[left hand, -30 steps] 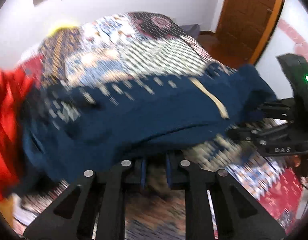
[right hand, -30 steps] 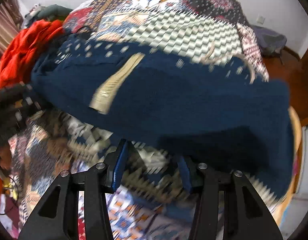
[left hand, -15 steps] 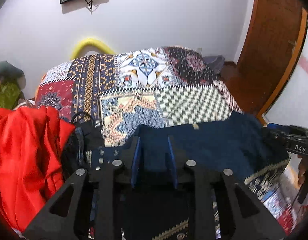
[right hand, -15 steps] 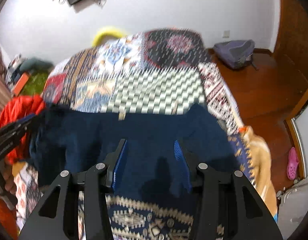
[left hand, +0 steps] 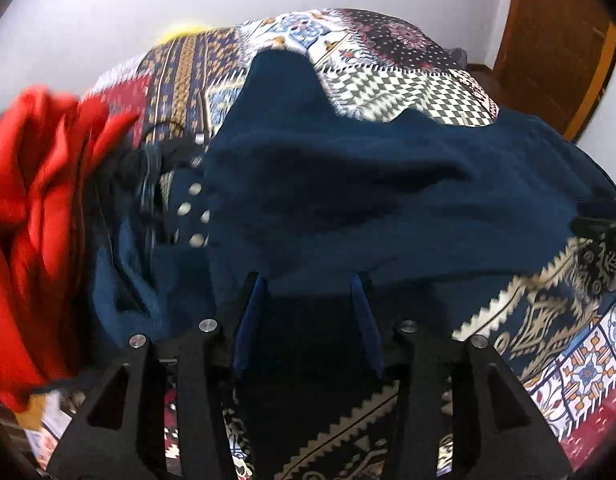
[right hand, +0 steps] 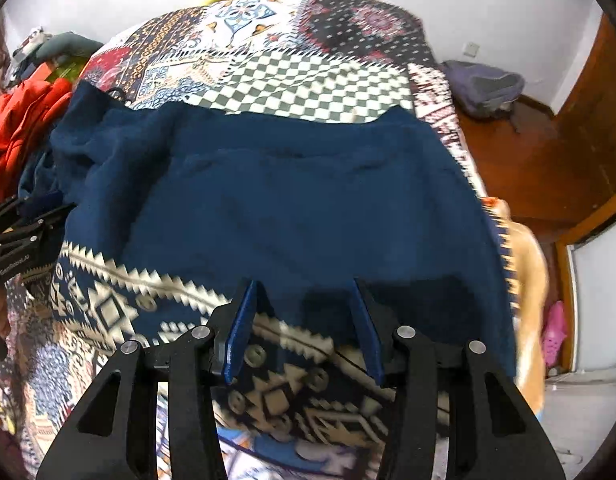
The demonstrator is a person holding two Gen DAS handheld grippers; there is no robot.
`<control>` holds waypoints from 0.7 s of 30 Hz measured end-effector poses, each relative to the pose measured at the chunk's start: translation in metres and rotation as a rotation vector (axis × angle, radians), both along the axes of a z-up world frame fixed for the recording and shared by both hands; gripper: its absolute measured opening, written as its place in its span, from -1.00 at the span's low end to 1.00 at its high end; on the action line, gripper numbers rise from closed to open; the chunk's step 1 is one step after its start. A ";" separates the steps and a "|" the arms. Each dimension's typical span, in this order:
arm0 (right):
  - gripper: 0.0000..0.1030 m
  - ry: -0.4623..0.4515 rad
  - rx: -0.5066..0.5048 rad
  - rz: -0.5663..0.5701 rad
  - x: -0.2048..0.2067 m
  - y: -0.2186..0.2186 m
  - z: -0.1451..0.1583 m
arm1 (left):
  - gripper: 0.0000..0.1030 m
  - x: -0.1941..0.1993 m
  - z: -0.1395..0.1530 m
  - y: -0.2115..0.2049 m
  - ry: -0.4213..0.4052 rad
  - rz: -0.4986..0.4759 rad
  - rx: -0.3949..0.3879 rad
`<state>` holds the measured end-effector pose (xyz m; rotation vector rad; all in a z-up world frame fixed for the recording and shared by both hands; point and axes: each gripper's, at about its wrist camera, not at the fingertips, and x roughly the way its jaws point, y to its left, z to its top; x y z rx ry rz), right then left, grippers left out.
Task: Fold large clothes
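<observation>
A large navy blue garment (right hand: 287, 200) with a cream patterned band (right hand: 119, 296) lies spread across the patchwork bed, its top fold turned over the lower part. It also fills the left wrist view (left hand: 368, 208). My left gripper (left hand: 308, 284) is open, its blue pads just above the garment's near edge, holding nothing. My right gripper (right hand: 303, 292) is open too, over the near edge by the patterned band. Each gripper shows at the side of the other's view, the right one (left hand: 604, 232) and the left one (right hand: 19, 236).
A patchwork bedspread (right hand: 308, 80) covers the bed. A red garment pile (left hand: 31, 208) lies at the left with dark items beside it. A wooden door (left hand: 556, 40) and wood floor (right hand: 520, 168) with a grey bag (right hand: 484, 84) are to the right. A white wall is behind.
Both grippers carried the garment's edge over the bed, opened and let it go. The garment now lies folded over itself, and both grippers have drawn back to its near edge.
</observation>
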<state>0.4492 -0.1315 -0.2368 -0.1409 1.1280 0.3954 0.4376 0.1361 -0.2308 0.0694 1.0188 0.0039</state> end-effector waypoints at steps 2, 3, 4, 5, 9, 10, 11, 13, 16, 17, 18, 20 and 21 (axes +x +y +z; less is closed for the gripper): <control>-0.14 -0.020 -0.036 -0.006 -0.008 -0.008 0.002 | -0.10 -0.013 -0.002 -0.001 -0.025 -0.009 0.024; -0.08 -0.027 -0.063 -0.013 -0.011 -0.009 0.001 | -0.09 -0.022 -0.003 -0.005 -0.032 -0.024 0.062; 0.01 -0.033 -0.093 -0.017 -0.013 -0.011 -0.001 | -0.08 -0.028 -0.004 -0.007 -0.037 -0.034 0.090; 0.02 -0.040 -0.101 -0.011 -0.018 -0.015 -0.001 | -0.06 -0.035 -0.005 -0.009 -0.043 -0.042 0.118; 0.02 -0.052 -0.100 -0.014 -0.028 -0.022 0.004 | 0.09 -0.056 -0.001 -0.011 -0.032 -0.034 0.149; 0.02 -0.059 -0.098 -0.013 -0.031 -0.022 0.007 | 0.28 -0.060 0.001 -0.010 -0.027 -0.025 0.148; 0.02 -0.068 -0.092 -0.011 -0.034 -0.023 0.011 | 0.41 -0.063 0.004 -0.008 -0.020 -0.008 0.142; 0.02 -0.080 -0.079 -0.007 -0.040 -0.022 0.018 | 0.41 -0.069 0.012 0.000 -0.020 0.027 0.089; 0.02 -0.103 -0.052 0.008 -0.048 -0.020 0.029 | 0.41 -0.083 0.030 0.013 -0.059 0.097 -0.043; 0.02 -0.107 -0.041 0.012 -0.050 -0.020 0.033 | 0.41 -0.089 0.036 0.017 -0.081 0.122 -0.087; 0.02 -0.112 -0.029 0.015 -0.052 -0.019 0.038 | 0.41 -0.095 0.043 0.024 -0.103 0.161 -0.153; 0.02 -0.117 0.004 0.025 -0.056 -0.016 0.047 | 0.41 -0.106 0.049 0.036 -0.124 0.223 -0.259; 0.02 -0.119 0.014 0.030 -0.057 -0.015 0.049 | 0.42 -0.111 0.050 0.042 -0.129 0.255 -0.316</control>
